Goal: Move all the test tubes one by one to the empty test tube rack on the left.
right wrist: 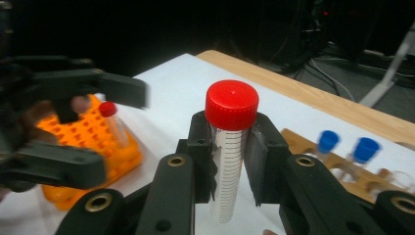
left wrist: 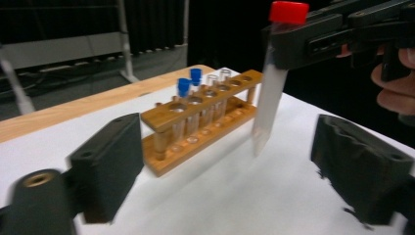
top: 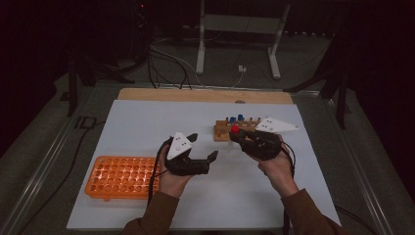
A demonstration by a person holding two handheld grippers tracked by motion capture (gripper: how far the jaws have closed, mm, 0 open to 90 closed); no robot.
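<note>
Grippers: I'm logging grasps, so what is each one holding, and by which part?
Right gripper clamps the red-capped tube on its upper body, just below the cap. Left gripper is open, holding nothing.

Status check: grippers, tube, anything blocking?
Right gripper shut on red-capped tube, held above table. Left gripper open, facing it. Path toward orange rack unobstructed.

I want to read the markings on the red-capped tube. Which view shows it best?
The right gripper view: the red-capped tube stands close, graduations legible. The left gripper view shows its whole length, blurred; the high view, just its red cap.
</note>
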